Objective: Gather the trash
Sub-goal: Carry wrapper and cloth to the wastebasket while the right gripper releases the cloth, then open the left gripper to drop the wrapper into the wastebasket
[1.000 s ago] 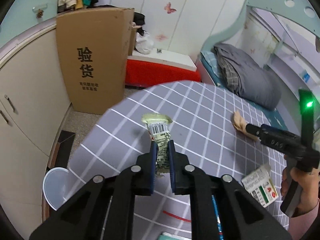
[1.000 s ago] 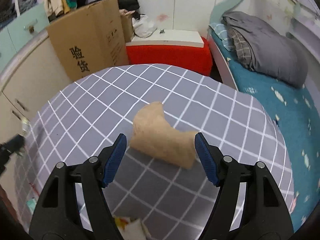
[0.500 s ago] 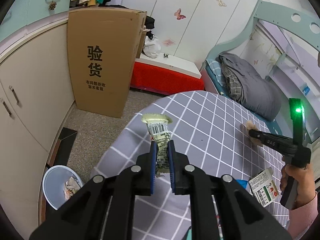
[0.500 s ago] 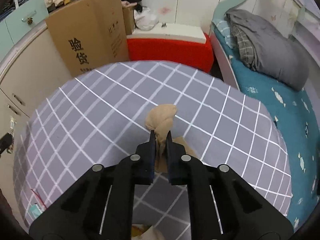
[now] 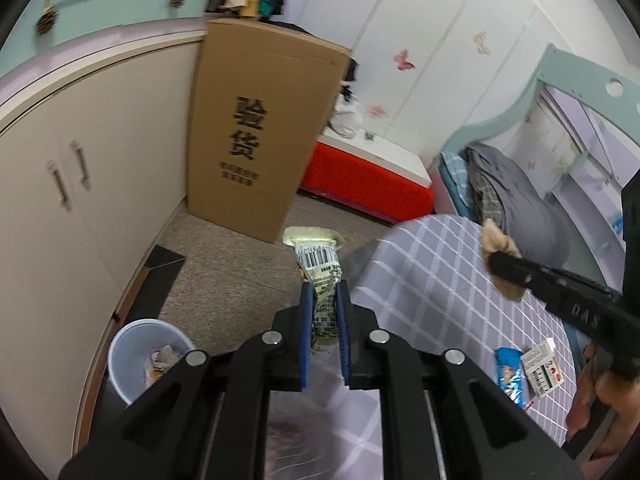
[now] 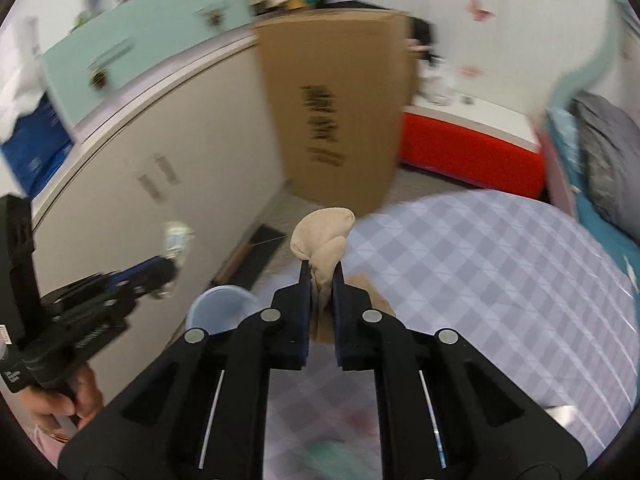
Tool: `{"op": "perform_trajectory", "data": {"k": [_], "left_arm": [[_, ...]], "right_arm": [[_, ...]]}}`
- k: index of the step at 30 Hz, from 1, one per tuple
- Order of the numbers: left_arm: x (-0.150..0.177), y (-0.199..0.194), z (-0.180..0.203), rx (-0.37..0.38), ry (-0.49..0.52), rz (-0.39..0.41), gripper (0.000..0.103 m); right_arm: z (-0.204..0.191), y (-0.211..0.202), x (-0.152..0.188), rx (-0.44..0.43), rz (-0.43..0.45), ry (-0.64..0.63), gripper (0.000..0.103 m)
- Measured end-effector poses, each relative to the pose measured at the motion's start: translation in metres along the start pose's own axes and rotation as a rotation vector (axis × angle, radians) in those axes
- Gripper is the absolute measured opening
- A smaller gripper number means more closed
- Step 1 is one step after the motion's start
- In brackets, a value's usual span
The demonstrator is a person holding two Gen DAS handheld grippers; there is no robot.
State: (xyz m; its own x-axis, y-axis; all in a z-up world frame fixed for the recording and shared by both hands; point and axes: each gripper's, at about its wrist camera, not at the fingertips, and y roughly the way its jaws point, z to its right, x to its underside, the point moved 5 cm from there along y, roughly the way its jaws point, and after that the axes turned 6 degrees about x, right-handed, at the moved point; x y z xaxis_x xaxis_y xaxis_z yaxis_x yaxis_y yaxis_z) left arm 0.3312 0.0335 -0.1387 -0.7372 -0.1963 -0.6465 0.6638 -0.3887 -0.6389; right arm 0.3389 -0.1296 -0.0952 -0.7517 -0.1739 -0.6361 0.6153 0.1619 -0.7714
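Observation:
My left gripper (image 5: 323, 298) is shut on a pale green snack wrapper (image 5: 319, 264) with a barcode, held in the air past the table's left edge. A translucent trash bin (image 5: 138, 356) with some trash in it stands on the floor below and to the left. My right gripper (image 6: 321, 276) is shut on a crumpled beige tissue (image 6: 322, 236) and holds it over the table's left edge; the bin (image 6: 220, 310) shows just left of it. The right gripper with the tissue (image 5: 498, 240) shows in the left wrist view.
A round table (image 5: 440, 280) with a grey checked cloth carries a blue wrapper (image 5: 510, 376) and a small white box (image 5: 540, 368). A tall cardboard box (image 5: 260, 152) leans by cream cabinets (image 5: 60, 200). A red bench (image 5: 360, 184) and a bed (image 5: 516, 196) stand behind.
Both grippers have swung left off the table toward the bin, each still holding its piece of trash. The right wrist view is blurred from the motion.

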Motion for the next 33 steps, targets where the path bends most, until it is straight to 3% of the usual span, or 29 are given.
{"op": "perform_trajectory", "data": {"k": [8,17,21,23,24,33], "left_arm": [[0.007,-0.036,-0.093,-0.074,-0.094,0.026,0.011],[0.031,-0.050,-0.194,-0.179,-0.206,0.007,0.011],[0.045,-0.044,-0.231,-0.214,-0.261,-0.019,0.011],[0.052,-0.038,-0.242,-0.224,-0.277,-0.034,0.011],[0.054,-0.035,-0.245,-0.228,-0.279,-0.039,0.011],[0.065,-0.015,-0.255,-0.248,-0.288,-0.070,0.011]], "right_arm": [[-0.137,0.051,0.006,-0.137,-0.066,-0.119,0.009],[-0.226,0.123,0.033,-0.272,-0.193,-0.125,0.010],[-0.244,0.151,0.041,-0.294,-0.228,-0.126,0.014],[-0.249,0.162,0.046,-0.284,-0.232,-0.138,0.033],[-0.249,0.165,0.048,-0.283,-0.236,-0.140,0.055],[-0.242,0.171,0.050,-0.248,-0.218,-0.130,0.057]]}}
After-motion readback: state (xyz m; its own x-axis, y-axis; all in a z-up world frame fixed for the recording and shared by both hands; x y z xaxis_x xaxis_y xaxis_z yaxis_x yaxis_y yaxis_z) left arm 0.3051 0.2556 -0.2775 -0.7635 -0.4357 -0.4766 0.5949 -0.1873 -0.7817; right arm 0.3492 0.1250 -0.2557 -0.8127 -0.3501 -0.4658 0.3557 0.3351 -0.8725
